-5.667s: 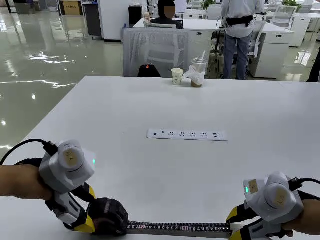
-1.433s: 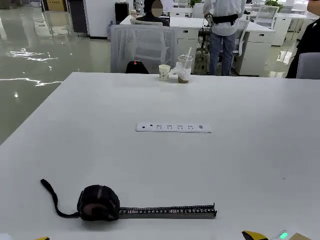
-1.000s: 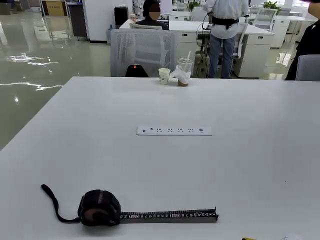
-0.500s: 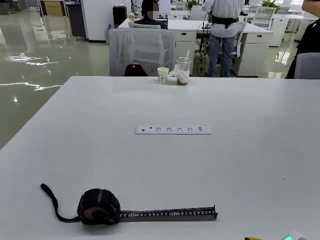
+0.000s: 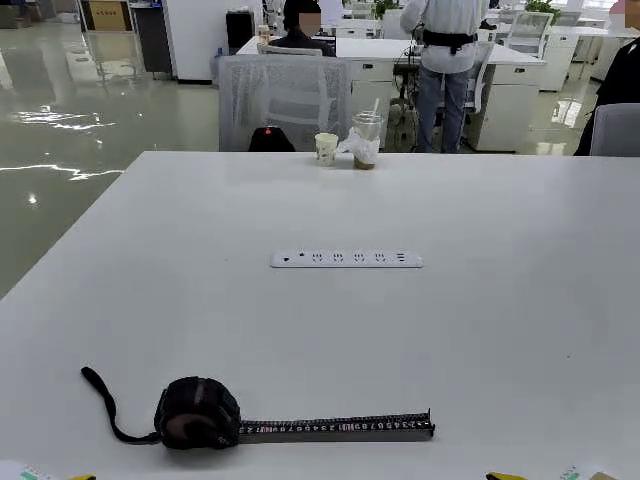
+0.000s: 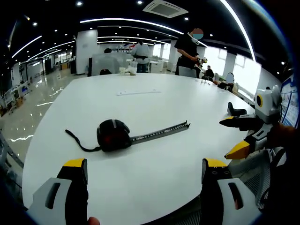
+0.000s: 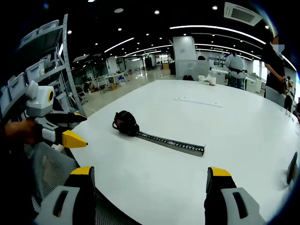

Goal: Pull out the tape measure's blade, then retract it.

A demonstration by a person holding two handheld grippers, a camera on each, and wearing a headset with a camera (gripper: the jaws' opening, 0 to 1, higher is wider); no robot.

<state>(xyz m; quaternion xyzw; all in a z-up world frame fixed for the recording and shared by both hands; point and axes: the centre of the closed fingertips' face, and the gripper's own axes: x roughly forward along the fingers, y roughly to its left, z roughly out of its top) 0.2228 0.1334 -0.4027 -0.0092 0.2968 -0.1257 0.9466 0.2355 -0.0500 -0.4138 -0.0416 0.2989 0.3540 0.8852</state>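
- Tape measure (image 5: pixel 197 413) lies free on the white worktop (image 5: pixel 480 330), low and left of centre in the head view. Its blade (image 5: pixel 335 429) is drawn out and lies flat.
- The long axis runs almost level across the bottom of that frame. The dark case is at the left end, and the hook (image 5: pixel 430 422) is at the right end, just right of centre.
- A wrist strap (image 5: pixel 100 392) trails off the case toward the lower left, and a power strip (image 5: pixel 346 259) sits well apart at mid-frame.
- The left claw (image 6: pixel 144 166) is spread wide and holds nothing. In its own view the case (image 6: pixel 114 135) sits above and just left of the gap between its jaws, with the blade (image 6: pixel 159 132) slanting off to the right.
- The right claw (image 7: pixel 150 172) is likewise wide open and empty. The blade tip (image 7: pixel 201 150) lies above its jaws at centre right, and the case (image 7: pixel 125 123) is further off at upper left.
- By this lie, the left claw is nearer the case and the right is nearer the hook.
- The pull-out looks done, and the retraction is not yet done.
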